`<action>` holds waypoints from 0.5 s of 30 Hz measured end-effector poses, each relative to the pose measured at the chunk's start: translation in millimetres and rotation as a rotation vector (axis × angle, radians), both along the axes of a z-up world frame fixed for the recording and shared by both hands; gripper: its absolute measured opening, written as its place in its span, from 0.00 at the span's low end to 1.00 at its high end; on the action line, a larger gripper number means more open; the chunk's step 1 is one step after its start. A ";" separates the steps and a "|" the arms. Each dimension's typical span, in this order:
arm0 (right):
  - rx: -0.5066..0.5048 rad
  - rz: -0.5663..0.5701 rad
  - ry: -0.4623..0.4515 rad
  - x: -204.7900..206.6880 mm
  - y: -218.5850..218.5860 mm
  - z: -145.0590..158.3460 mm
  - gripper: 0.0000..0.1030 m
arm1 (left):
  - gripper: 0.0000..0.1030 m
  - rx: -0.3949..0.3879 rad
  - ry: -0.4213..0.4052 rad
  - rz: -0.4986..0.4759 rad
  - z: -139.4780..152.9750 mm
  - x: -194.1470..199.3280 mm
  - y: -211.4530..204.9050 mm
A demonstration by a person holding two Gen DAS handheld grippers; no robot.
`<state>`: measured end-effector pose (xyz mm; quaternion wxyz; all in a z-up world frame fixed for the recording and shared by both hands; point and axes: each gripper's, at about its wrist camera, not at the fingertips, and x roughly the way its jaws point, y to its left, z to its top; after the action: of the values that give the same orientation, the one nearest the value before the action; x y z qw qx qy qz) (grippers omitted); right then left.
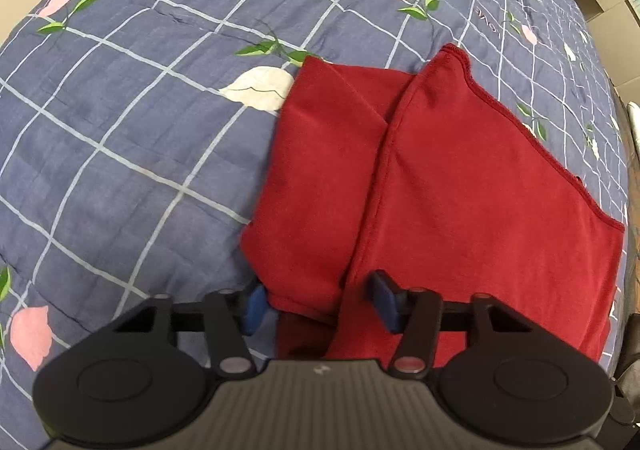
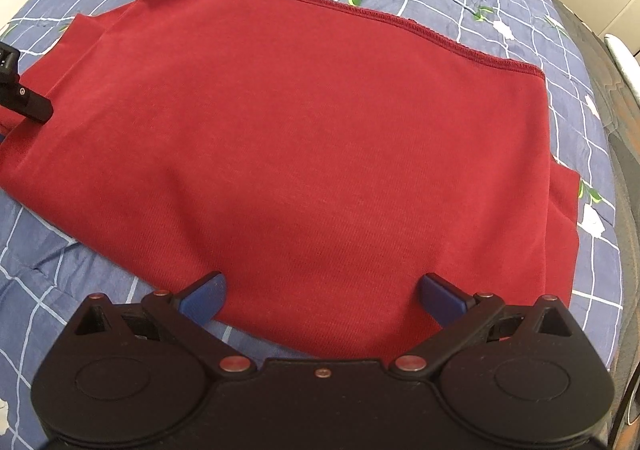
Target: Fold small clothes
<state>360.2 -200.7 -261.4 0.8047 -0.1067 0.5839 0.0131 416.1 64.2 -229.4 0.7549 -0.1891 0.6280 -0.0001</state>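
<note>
Red garment partly folded on the bed; more folds remain, you'd judge.

Left wrist view: your left gripper (image 1: pixel 320 300) half-closed, jaws astride the red garment (image 1: pixel 440 169) near corner, grip uncertain. Right wrist view: right gripper (image 2: pixel 322 296) jaws wide open, over its near edge on the bedspread (image 2: pixel 60 270).
</note>
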 end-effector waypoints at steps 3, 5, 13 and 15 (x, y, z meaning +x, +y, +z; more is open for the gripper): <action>0.000 0.000 0.000 -0.8 0.1 0.1 0.99 | 0.34 -0.020 -0.008 0.010 1.7 -0.8 -0.9; -0.001 0.001 0.001 -0.8 0.4 -0.1 1.00 | 0.23 -0.026 -0.018 0.009 4.1 -1.0 -1.3; -0.001 0.025 0.029 4.5 1.6 0.3 0.99 | 0.14 0.074 -0.049 -0.059 31.6 3.9 -21.3; 0.004 0.033 0.047 8.8 1.1 1.6 0.99 | 0.13 0.096 -0.056 -0.071 38.6 4.8 -27.2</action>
<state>369.0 -199.5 -259.8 0.7907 -0.1145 0.6006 0.0300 420.8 37.0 -190.8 0.7799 -0.1301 0.6122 -0.0021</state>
